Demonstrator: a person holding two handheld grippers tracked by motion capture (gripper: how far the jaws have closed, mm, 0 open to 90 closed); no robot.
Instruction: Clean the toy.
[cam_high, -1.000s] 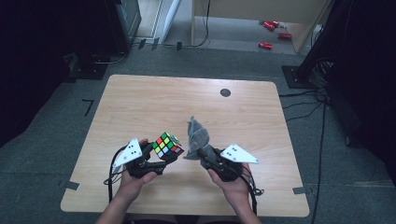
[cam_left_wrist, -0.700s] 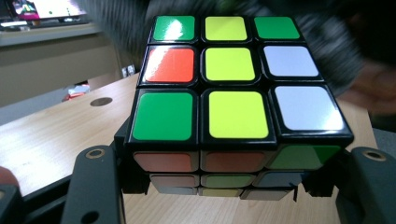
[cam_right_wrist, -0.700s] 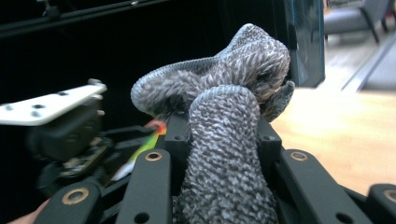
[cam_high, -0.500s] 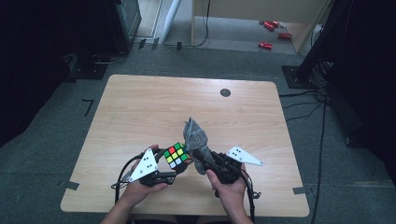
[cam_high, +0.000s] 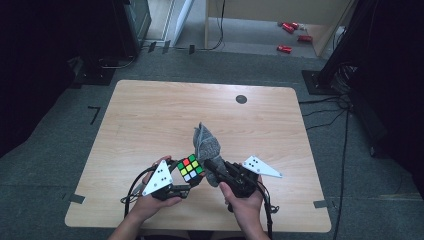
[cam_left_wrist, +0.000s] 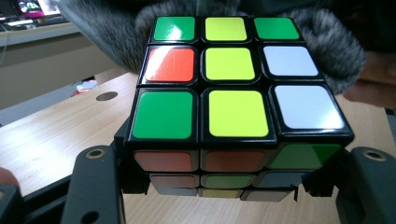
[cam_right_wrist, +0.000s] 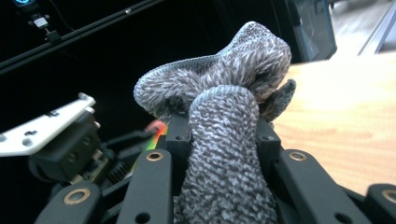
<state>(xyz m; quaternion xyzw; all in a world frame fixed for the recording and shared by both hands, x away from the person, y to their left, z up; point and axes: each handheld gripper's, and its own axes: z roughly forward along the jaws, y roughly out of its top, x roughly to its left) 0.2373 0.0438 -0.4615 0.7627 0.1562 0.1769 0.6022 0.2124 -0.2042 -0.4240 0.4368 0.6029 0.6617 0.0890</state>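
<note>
A: From above, where's the puzzle cube (cam_high: 190, 168)?

B: Over the bench (cam_high: 150, 115) near its front edge, pinched in the left tongs (cam_high: 186, 176), touching the grey cloth (cam_high: 207, 145).

A: And the right tongs (cam_right_wrist: 217, 140)?

B: Their own view shows them clamped on that cloth, which stands bunched above them; the left view shows green, yellow, white and orange stickers.

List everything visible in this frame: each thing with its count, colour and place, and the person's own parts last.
Puzzle cube: one, multicoloured with black edges, held above the near table edge.
Cloth: one, grey, bunched, pressed against the cube's far side.
Table: one, light wood, with a dark round spot near its far edge.
Red items: several, on the floor beyond the table.
Left tool: black, shut on the puzzle cube.
Right tool: black, shut on the cloth.
Hands: two, left hand and right hand, entering at the near edge.
</note>
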